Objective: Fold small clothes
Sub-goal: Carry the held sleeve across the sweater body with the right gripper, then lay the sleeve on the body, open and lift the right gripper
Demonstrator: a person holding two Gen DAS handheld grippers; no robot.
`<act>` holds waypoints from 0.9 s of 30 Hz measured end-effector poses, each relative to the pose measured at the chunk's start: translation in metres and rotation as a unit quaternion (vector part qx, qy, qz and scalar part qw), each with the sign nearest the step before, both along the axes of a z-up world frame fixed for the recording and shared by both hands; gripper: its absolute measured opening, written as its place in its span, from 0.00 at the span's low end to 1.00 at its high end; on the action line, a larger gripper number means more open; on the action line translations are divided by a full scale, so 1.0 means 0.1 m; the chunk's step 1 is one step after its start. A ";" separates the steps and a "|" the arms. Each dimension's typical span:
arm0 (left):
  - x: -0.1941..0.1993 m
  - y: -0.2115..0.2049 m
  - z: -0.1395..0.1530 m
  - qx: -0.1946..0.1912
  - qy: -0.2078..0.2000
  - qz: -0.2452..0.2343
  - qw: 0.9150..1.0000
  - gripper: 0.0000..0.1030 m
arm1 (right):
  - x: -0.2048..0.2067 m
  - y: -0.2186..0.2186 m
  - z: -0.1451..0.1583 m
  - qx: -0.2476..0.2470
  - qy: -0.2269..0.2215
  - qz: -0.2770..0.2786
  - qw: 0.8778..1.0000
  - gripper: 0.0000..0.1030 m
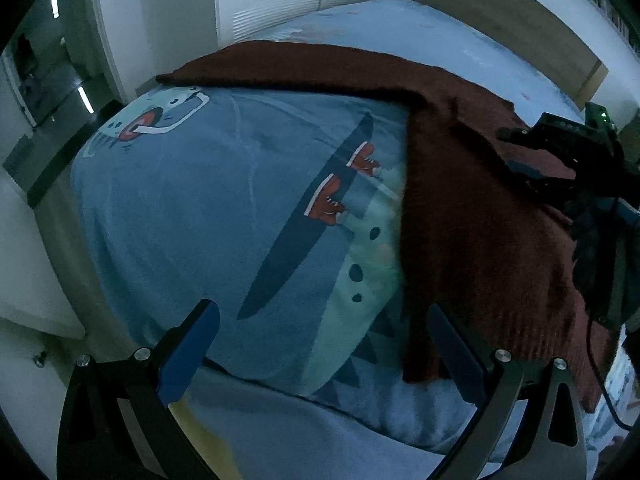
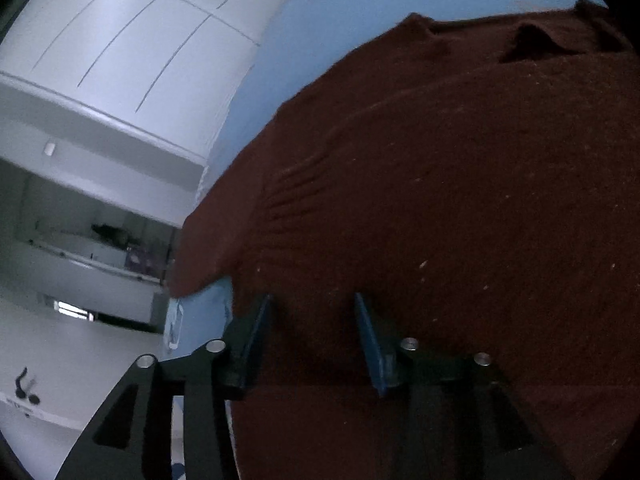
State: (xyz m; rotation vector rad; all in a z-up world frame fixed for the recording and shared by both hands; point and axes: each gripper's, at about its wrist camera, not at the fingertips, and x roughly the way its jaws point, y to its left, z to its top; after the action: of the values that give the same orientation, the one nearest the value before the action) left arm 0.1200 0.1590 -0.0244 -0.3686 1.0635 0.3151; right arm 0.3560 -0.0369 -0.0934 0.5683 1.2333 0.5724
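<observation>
White cupboard doors [image 2: 132, 52] and a pale blue bedsheet [image 1: 440, 40] frame the work, which we are doing on a bed. At the centre for us is the dark red knit sweater [image 2: 440, 200], lying across the bed with part of it draped over a blue printed garment [image 1: 208, 200] that shows a skateboard and red sneakers. In the left wrist view one panel of the sweater appears turned in along a straight edge, so we judge that a first fold may be made, though the full outline is cut off and we cannot be sure. The blue garment beneath looks spread flat and not yet folded.

Our right gripper [image 2: 312, 320] sits low over the knit, jaws apart, with nothing pinched between the pads; sweater fabric lies below the gap. Our left gripper [image 1: 324, 328] hovers above the near edge of both garments, its jaws wide apart and empty.

We reckon most of the job remains: finishing the sweater's folds, then folding the blue piece underneath.
</observation>
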 end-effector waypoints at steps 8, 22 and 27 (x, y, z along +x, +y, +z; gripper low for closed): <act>0.04 -0.02 -0.06 -0.019 0.011 -0.014 1.000 0.99 | -0.17 -0.06 0.41 -0.096 -0.084 0.035 0.991 0.48; 0.00 -0.03 0.01 0.027 -0.015 0.006 1.000 0.99 | -0.53 -0.57 0.17 -0.299 -0.140 0.034 0.943 0.56; 0.06 -0.08 -0.01 0.018 -0.008 -0.013 1.000 0.99 | -0.61 -0.72 0.31 -0.299 -0.162 0.023 0.940 0.56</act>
State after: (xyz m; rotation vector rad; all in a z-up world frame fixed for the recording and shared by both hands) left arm 0.1262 0.1511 -0.0255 -0.3235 1.0443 0.3066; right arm 0.2949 -0.1089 -0.0620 -0.0693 1.0337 0.2872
